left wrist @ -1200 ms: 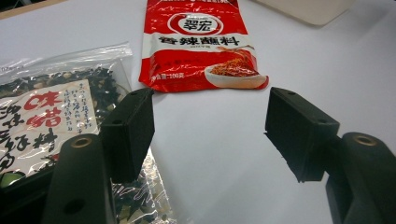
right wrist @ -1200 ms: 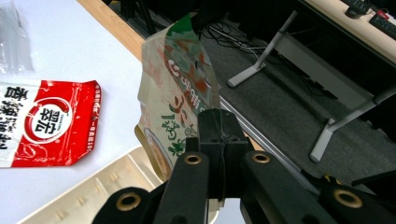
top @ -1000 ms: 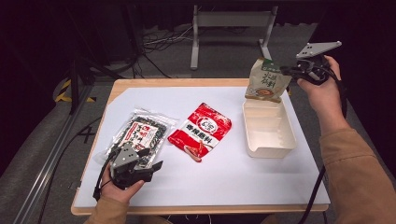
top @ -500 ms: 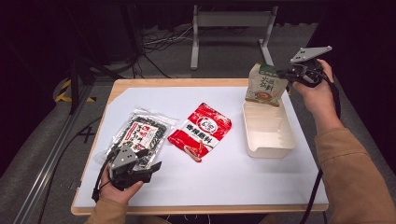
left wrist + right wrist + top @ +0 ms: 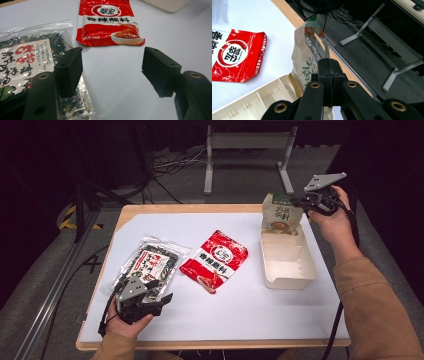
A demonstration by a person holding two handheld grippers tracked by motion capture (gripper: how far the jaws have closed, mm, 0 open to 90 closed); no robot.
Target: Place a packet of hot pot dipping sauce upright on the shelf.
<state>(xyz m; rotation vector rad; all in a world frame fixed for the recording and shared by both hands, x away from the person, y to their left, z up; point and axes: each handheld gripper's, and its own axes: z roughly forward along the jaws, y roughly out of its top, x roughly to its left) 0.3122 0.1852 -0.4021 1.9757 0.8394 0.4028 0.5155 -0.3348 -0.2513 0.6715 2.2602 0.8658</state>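
— High view first: where is each gripper on the table (image 5: pixel 150 217)?

— Taking the white sheet as a clock face, the left gripper (image 5: pixel 150 301) sits at about 7 o'clock, low on the surface, held in the left hand (image 5: pixel 129 322). Its tip lies over the near edge of the clear bag of dark dried food (image 5: pixel 147 265). The right gripper (image 5: pixel 301 201) is up at about 1 o'clock, held in the right hand (image 5: pixel 334 222).

— Are the left one's jaws together?

— No, they stand well apart in the left gripper view, with bare white sheet between them. One jaw overlaps the clear bag's corner; whether it touches the plastic I cannot tell.

— And the right?

— Right gripper view shows its jaws pressed together on the top edge of a pale green-and-cream pouch (image 5: pixel 308 53). The pouch hangs upright from that pinch, its lower end at the far end of the cream tray (image 5: pixel 287 265), which lies at about 3 o'clock. I cannot tell whether the pouch's bottom touches the tray.

— What else lies there?

— A red packet (image 5: pixel 215 260) lies flat near the centre, between the clear bag and the tray, apart from both
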